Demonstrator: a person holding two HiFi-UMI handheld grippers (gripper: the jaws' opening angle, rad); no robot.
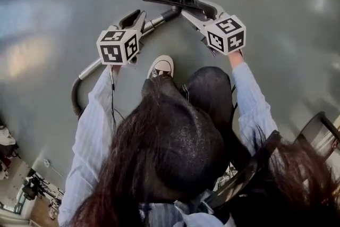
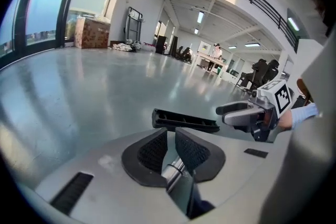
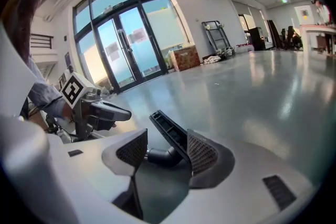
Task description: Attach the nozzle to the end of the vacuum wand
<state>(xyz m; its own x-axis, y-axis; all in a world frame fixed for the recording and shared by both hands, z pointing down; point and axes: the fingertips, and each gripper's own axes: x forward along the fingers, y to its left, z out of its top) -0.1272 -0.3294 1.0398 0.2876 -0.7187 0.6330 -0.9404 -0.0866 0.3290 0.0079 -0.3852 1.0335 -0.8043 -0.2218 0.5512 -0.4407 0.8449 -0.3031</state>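
Closest to me, my left claw [image 2: 171, 134] is clenched on the silver metal vacuum wand [image 2: 174, 169], which runs up between its ribbed black pads at the lower centre of the left gripper view. My right claw [image 3: 167, 135] stands wide but is grasping the flat black plastic floor nozzle [image 3: 169, 131]. Its right pad lies against the nozzle's long head, and the curved black neck sits just beside the left pad.

In the head view, at upper centre, that neck meets the wand's end between my two claws, apparently clear of the glossy grey floor [image 1: 276, 34]. A black hose [image 1: 75, 97] curls away from the wand's other end at the left edge.

I judge the task to be close to done, since the two parts are lined up and touching. I cannot tell whether the neck is pushed fully home. What seems left is a firm push until it seats, then letting go.

I can read no brand or label on the wand or nozzle. The cubes on the claws carry only square black-and-white markers, no words. Far off, a brown cardboard box [image 3: 184, 57] sits by the tall glass doors [image 3: 126, 44]. Its print, and the pale sheets on the glass, are too small to read.
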